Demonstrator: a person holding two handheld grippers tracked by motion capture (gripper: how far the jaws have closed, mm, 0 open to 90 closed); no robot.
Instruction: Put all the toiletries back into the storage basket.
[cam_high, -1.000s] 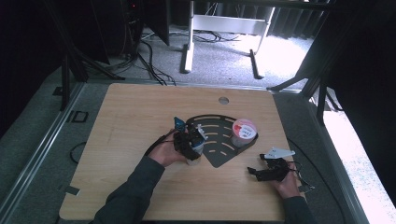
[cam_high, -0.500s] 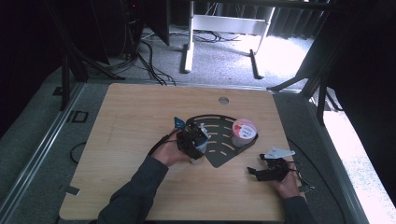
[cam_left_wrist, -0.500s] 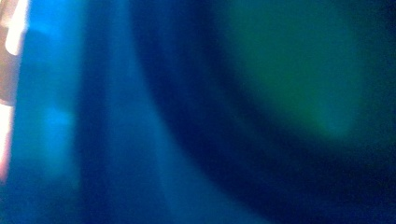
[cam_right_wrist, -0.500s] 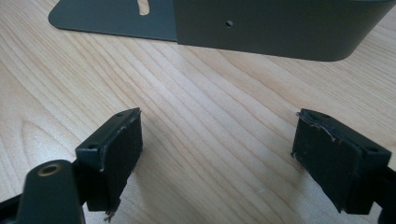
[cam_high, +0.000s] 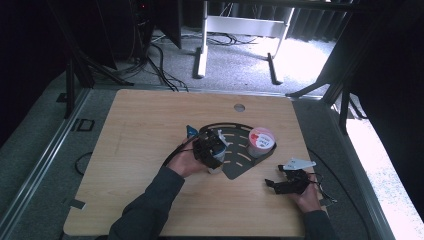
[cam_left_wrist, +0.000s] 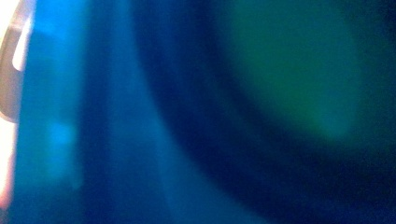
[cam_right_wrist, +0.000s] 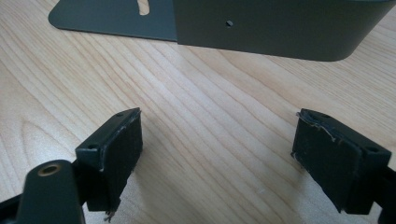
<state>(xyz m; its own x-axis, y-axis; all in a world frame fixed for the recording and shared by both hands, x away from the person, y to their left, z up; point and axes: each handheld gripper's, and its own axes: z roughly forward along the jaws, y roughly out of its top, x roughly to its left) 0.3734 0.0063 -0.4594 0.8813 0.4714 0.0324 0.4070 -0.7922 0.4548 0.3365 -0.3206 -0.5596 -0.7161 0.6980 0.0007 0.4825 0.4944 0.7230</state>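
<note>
Worktop (cam_high: 140, 150) of pale wood carries a dark grey fan-shaped slotted metal tray (cam_high: 240, 162) near its middle, with a white tub with a red-and-white lid (cam_high: 261, 141) standing at the tray's right end, against its low wall. My left tool (cam_high: 209, 148) sits at the tray's left edge over a small pale cup (cam_high: 216, 169), which looks gripped between the jaws, though I cannot tell for certain: the left gripper view is only blurred blue and green from something pressed against the lens. I judge the cup is being held low there to set it into or lift it off the tray.

My right tool (cam_right_wrist: 219, 154) rests released, jaws spread wide, with bare wood between them and the tray's grey wall (cam_right_wrist: 280, 28) just ahead. It is parked near the worktop's front right corner, well apart from the left, leaving the tray free.

Open room lies left and behind the tray; the right side is tighter, the tub near that edge.
</note>
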